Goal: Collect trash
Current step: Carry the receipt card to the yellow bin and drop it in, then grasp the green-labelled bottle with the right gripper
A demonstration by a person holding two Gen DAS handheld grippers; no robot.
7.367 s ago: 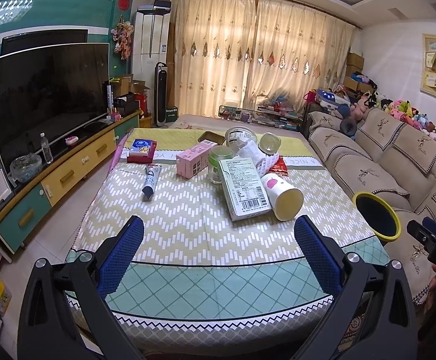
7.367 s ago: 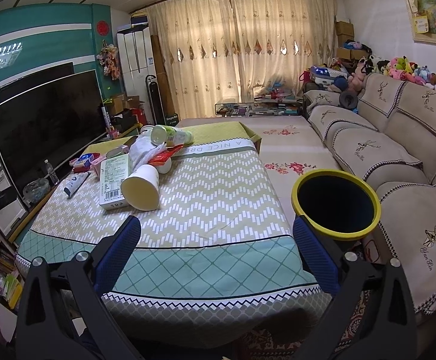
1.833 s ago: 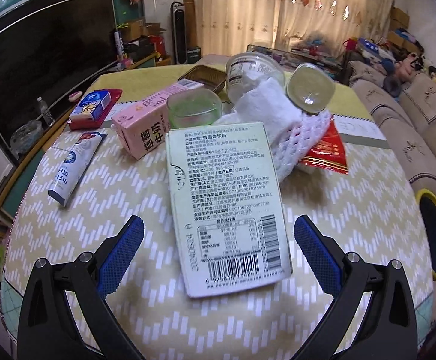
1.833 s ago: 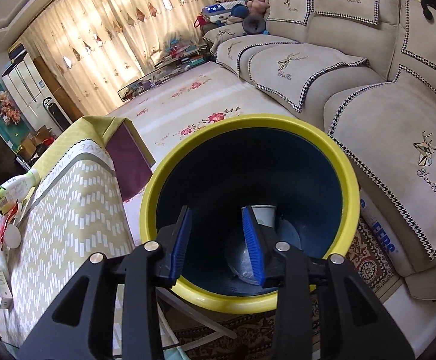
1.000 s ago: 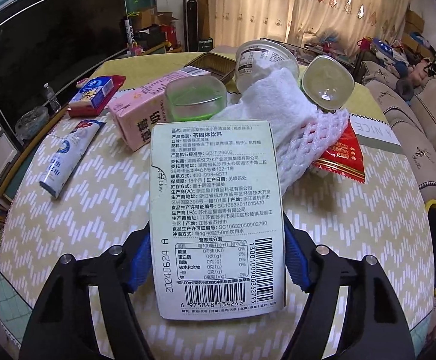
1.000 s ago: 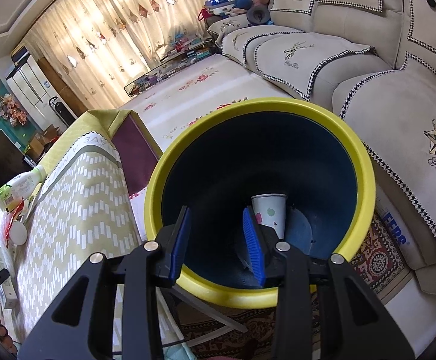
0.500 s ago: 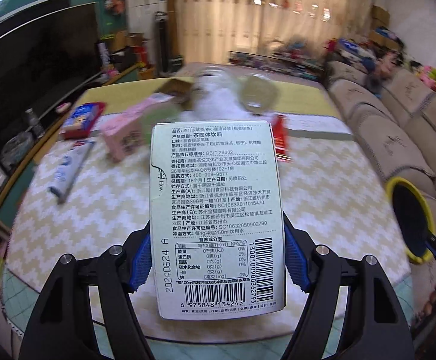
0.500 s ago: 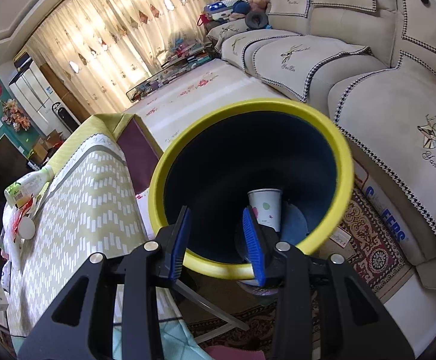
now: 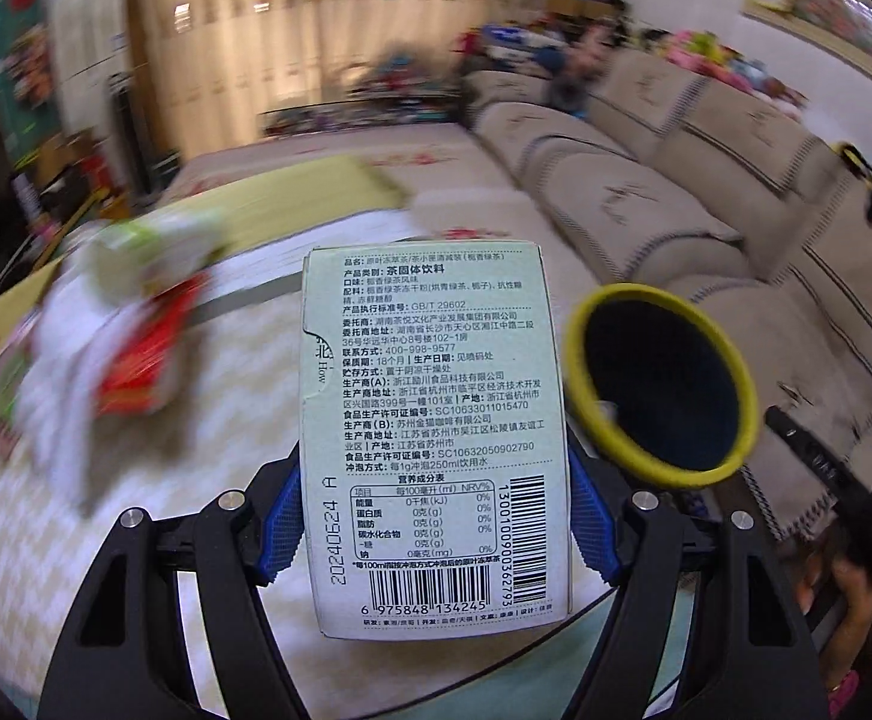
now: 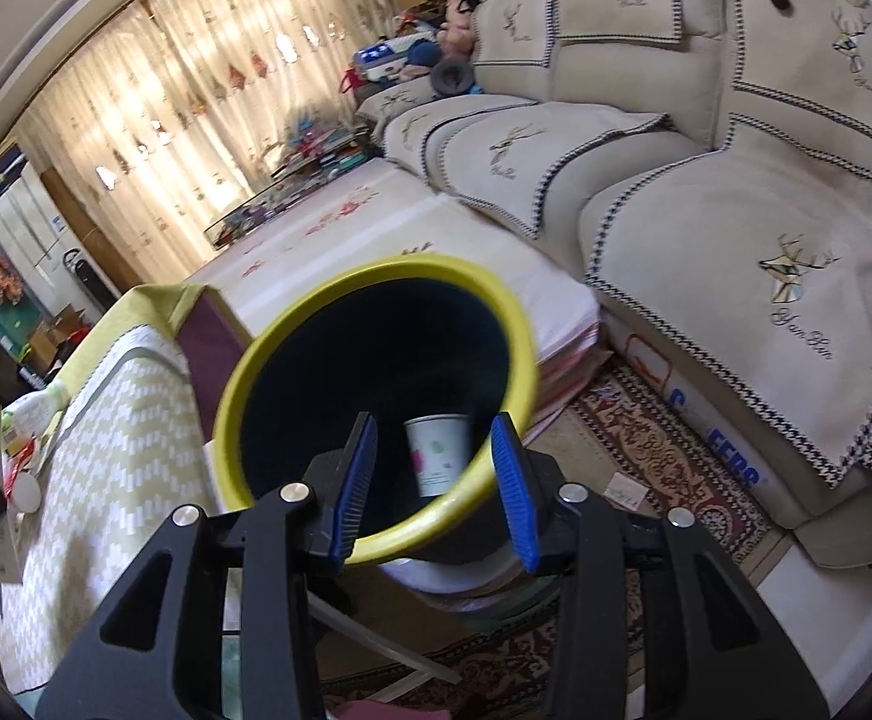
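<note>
Between my left gripper's (image 9: 436, 510) jaws, the pale green box (image 9: 430, 420) reads "GB/T 29602", "400-998-9577", "20240624 A", barcode "6 975848 134245"; right of my right gripper (image 10: 436, 480), the sofa cover (image 10: 796, 324) shows cursive lettering

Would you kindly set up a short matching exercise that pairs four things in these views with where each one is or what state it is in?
Things:
1. pale green box
2. paper cup
3. left tool
4. right tool

States:
A. standing inside the yellow-rimmed bin
B. empty, pads apart over the bin's mouth
C. clamped between blue pads, barcode side facing the camera
D. shut on a flat carton

Pairs: 1-C, 2-A, 3-D, 4-B
</note>
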